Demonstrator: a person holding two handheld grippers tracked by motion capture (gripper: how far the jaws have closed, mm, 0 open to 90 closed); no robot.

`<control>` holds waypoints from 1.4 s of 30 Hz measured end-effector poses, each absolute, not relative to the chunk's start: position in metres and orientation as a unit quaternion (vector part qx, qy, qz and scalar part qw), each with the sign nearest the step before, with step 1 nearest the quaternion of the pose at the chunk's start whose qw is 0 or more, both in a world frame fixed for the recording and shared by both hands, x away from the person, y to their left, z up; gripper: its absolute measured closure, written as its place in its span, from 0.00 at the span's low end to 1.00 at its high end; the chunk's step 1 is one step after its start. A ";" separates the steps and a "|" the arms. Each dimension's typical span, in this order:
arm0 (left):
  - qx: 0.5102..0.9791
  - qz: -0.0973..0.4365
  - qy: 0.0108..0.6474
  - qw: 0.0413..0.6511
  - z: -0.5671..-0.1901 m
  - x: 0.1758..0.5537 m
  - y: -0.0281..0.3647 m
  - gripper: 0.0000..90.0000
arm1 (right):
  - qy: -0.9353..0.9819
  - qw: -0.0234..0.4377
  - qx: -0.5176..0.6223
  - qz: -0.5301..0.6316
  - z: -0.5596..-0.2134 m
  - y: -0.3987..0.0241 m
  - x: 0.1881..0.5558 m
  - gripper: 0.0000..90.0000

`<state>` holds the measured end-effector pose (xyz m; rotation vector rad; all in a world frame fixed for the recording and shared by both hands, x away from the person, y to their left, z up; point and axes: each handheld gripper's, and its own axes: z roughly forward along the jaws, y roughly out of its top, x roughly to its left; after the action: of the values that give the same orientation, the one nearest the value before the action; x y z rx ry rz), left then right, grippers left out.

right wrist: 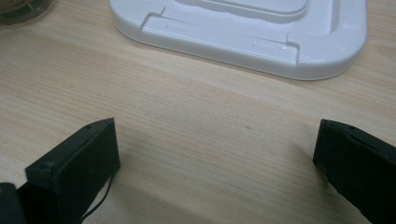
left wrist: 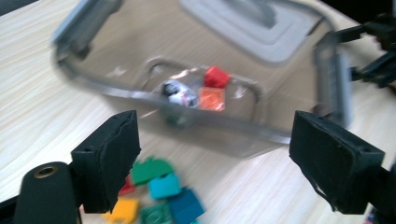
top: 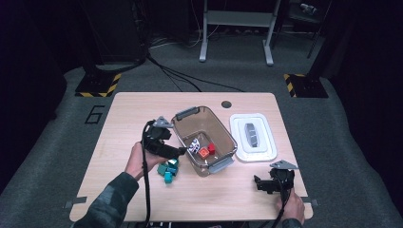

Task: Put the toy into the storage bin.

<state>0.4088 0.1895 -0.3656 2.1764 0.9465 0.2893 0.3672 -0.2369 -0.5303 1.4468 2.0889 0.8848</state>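
A clear plastic bin (top: 227,137) with grey handles stands mid-table. Inside lie a red brick (top: 211,148), an orange brick (top: 204,153) and a black-and-white piece (top: 194,146). A small pile of loose bricks (top: 168,170), teal, green, blue and yellow, sits by the bin's near left corner. My left gripper (top: 178,153) hovers over that pile beside the bin wall, open, with nothing between its jaws. The left gripper view shows the open left gripper (left wrist: 215,135), the pile (left wrist: 159,191) below and the red brick (left wrist: 216,76) through the wall. My right gripper (top: 259,183) rests open at the table's near right.
A white lid (top: 237,142) with a grey centre lies right of the bin; its rim (right wrist: 243,37) lies ahead of the right gripper (right wrist: 217,140). Bare wooden table (top: 142,104) stretches to the left and back. Cables cross the floor beyond.
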 end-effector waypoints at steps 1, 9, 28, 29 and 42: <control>0.846 0.119 0.375 0.360 -0.370 0.409 0.197 0.17 | 0.757 0.224 0.524 0.321 -0.530 -0.237 0.367 0.00; 0.838 0.128 0.416 0.329 -0.409 0.413 0.229 0.11 | 0.757 0.224 0.524 0.321 -0.530 -0.237 0.367 0.00; 0.809 0.171 0.481 0.291 -0.477 0.451 0.256 0.19 | 0.757 0.224 0.524 0.321 -0.530 -0.237 0.367 0.00; 0.808 0.173 0.485 0.287 -0.479 0.454 0.255 0.20 | 0.757 0.224 0.524 0.321 -0.530 -0.237 0.367 0.00; 0.781 0.180 0.530 0.279 -0.479 0.490 0.258 0.18 | 0.757 0.224 0.524 0.321 -0.530 -0.237 0.367 0.00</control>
<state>0.4898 0.2582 -0.4793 2.0945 1.4218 0.4821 0.3672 -0.2370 -0.5304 1.4464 2.0887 0.8850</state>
